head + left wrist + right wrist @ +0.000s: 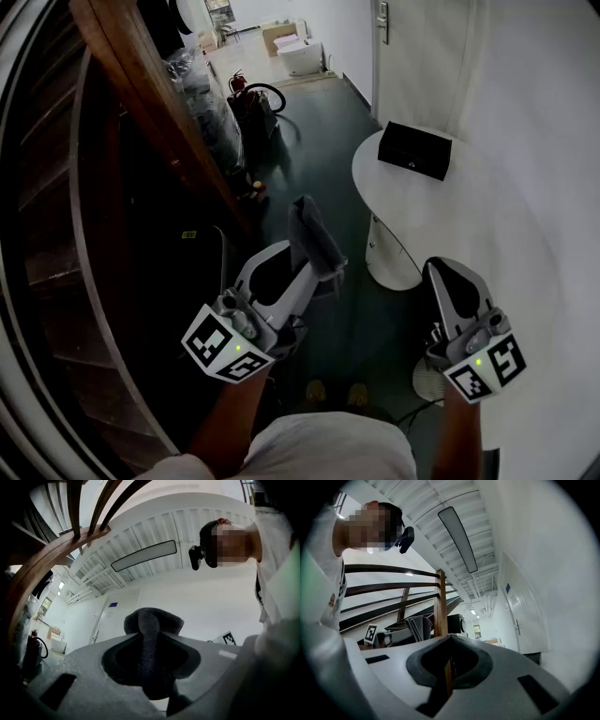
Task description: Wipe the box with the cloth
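A black box (414,150) lies on the round white table (487,216) at the upper right of the head view, far ahead of both grippers. My left gripper (298,258) is held up in front of me, shut on a folded grey cloth (313,236) that sticks up from its tips. In the left gripper view the cloth (152,641) fills the gap between the jaws. My right gripper (448,279) is shut with nothing in it, raised near the table's front edge. From the right gripper view I see the cloth (420,627) to the left.
A wooden stair rail (150,103) runs along the left. Bags and a fire extinguisher (238,86) stand on the dark floor beyond it. A white door (412,47) is behind the table. White boxes (295,52) sit far down the corridor.
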### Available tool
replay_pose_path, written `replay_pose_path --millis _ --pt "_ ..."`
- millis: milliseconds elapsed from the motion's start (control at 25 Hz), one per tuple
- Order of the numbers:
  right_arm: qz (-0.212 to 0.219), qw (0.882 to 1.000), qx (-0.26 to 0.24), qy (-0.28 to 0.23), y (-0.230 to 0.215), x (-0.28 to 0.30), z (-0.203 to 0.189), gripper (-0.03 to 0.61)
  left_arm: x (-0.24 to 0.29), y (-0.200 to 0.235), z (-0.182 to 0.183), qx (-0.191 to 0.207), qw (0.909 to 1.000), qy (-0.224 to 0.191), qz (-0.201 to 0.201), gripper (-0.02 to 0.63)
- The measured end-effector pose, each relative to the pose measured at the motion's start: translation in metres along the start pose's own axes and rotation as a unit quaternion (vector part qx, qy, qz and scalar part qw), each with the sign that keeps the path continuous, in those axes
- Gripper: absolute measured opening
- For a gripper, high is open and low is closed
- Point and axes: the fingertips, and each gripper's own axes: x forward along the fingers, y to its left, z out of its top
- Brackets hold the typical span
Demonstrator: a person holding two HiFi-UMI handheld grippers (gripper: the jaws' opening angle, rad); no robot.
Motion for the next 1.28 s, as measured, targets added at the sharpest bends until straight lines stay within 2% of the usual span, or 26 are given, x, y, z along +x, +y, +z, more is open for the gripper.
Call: replay_pose_path --millis 360,600,960,1280 --pt "-0.01 1.0 0.01 0.004 0.003 0.005 -0.004 0.012 -0.007 0.007 -0.001 -0.007 1.0 -0.001 0.001 0.105" --pt "-0.017 1.0 0.012 0.0 0.013 0.021 -0.004 0.012 -0.022 0.028 0.008 -0.004 1.0 -0.008 0.001 0.106" --pt "-0.032 0.999 -0.009 -0.001 0.027 0.048 -0.005 0.012 -0.034 0.057 0.026 0.006 0.9995 -0.024 -0.017 0.105" --pt "-0.05 0.999 -0.019 0.003 0.022 0.059 -0.006 0.012 -0.032 0.077 0.022 -0.002 0.9994 -0.023 -0.027 0.106"
